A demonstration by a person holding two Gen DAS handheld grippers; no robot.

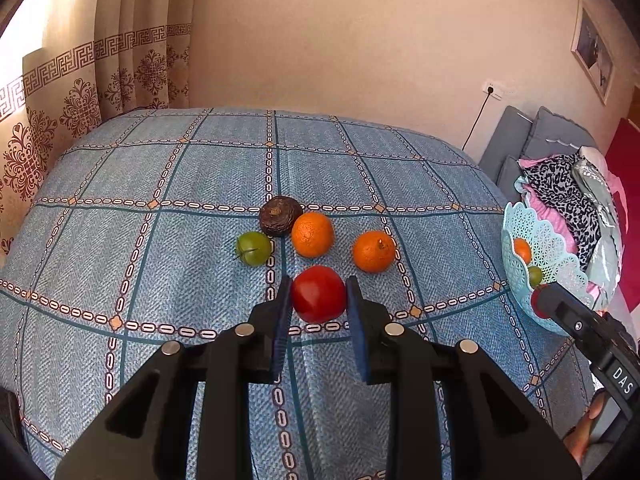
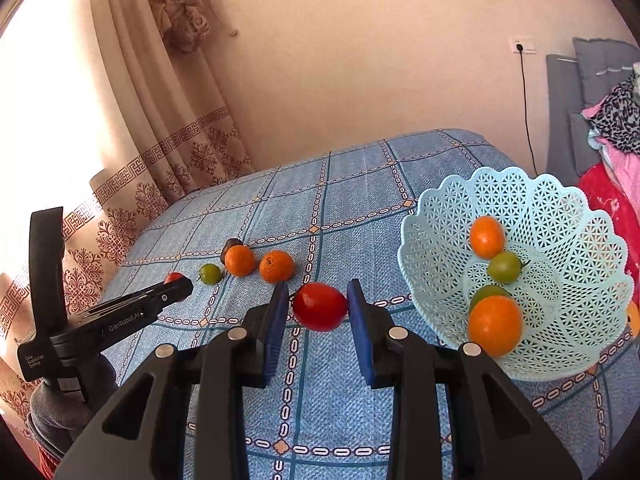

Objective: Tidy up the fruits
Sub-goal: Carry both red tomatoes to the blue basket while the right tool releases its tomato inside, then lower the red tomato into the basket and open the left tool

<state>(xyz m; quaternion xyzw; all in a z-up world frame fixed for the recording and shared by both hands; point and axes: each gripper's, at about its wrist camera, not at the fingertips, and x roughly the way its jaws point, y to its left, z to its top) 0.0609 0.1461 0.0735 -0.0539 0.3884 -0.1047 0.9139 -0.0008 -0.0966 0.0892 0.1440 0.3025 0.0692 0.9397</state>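
Left wrist view, left to right on the checked blue counter: one green tomato, one dark brown fruit, two oranges and. My left gripper has its pads against one red tomato, on the cloth. Far right, my right gripper reads "DAS".

Right wrist view: left gripper's body reads "GenRobot.AI" and "Data Acquisition System". My right gripper clamps a second red tomato. Pale blue basket holds four fruits: two orange, two green.
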